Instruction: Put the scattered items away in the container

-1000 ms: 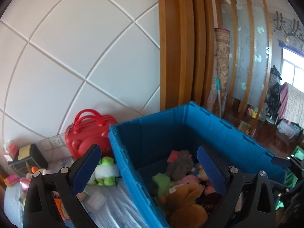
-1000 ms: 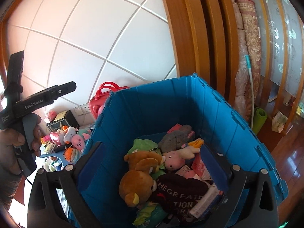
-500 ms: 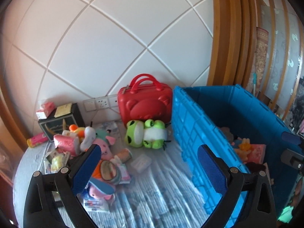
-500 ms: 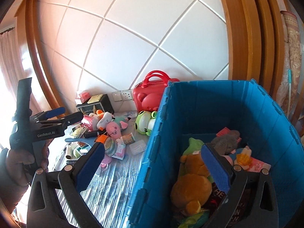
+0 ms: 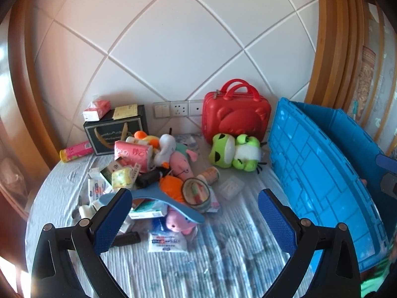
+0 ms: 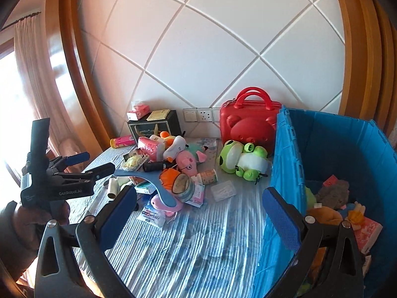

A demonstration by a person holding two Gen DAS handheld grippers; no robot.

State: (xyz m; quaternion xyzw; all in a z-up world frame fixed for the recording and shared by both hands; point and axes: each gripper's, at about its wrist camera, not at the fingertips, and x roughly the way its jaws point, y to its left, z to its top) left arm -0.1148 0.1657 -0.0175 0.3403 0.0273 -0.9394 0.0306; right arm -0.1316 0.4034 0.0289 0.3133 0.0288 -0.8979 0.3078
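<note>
left gripper (image 5: 193, 213): was wide, empty, toy pile (image 5: 158, 173) just ahead
right gripper (image 6: 198, 213): was wide, empty, beside bin (image 6: 322, 154)
frogs (image 5: 234, 152): two

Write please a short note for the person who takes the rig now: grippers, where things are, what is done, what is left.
Left gripper: open, empty, aimed at the pile.
Right gripper: open, empty, above the table beside the bin.
Blue bin: at the right of the table, already holding some plush toys and packets.
Done: part of the items are in the bin.
Left: the pile at the middle left (pink pig, blue hanger, tape roll, packets), the green frog by the red case, and the small clear box.
</note>
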